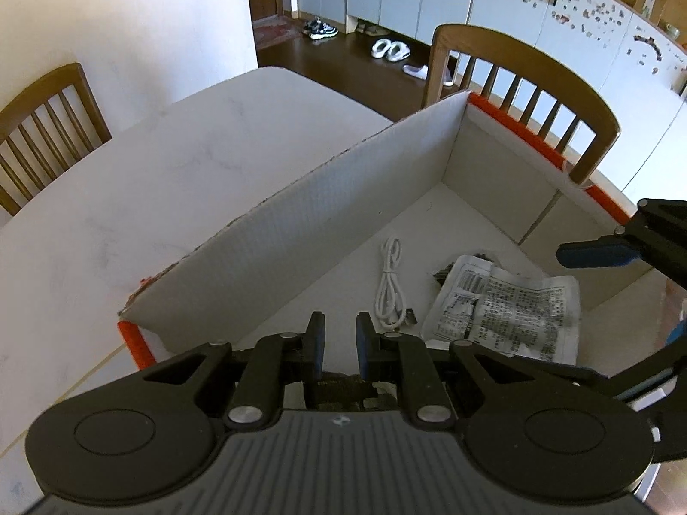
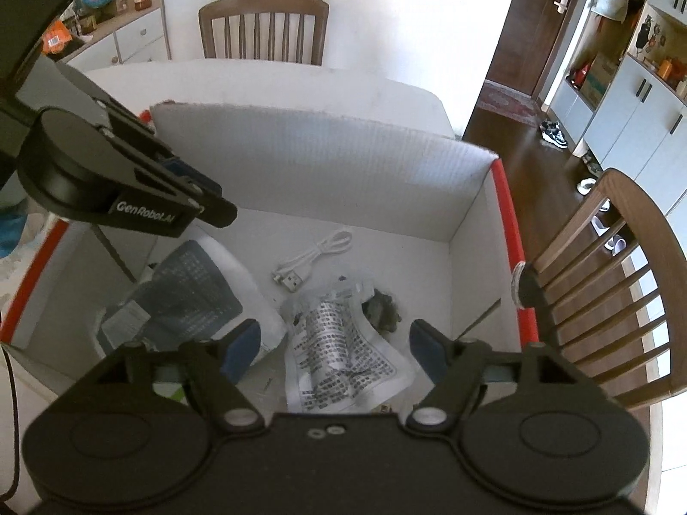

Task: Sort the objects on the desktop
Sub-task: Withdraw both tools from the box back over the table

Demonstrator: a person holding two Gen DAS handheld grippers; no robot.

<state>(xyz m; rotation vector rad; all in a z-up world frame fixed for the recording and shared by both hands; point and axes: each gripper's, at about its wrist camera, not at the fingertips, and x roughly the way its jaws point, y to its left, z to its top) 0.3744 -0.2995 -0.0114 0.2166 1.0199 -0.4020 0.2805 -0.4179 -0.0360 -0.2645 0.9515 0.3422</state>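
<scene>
Right hand-held gripper (image 2: 332, 347) stood open, empty, over leaflet (image 2: 343, 360) in box (image 2: 326, 163); left hand-held gripper (image 1: 339, 339) nearly closed, prob. empty. Withdraw straight up, clear of cable (image 2: 311, 259).

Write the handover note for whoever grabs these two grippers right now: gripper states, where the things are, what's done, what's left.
Left gripper: shut, nothing between its fingers, over the near end of the box.
Right gripper: open, holding nothing, above the printed leaflet.
In the box: white USB cable, the leaflet, a dark crumpled scrap beside it, and a white packet with a dark printed panel at the left.
Done: these four things lie in the box.
Left: the visible stretch of table beyond the box shows nothing to collect; the rest is out of view, so check before stopping.
</scene>
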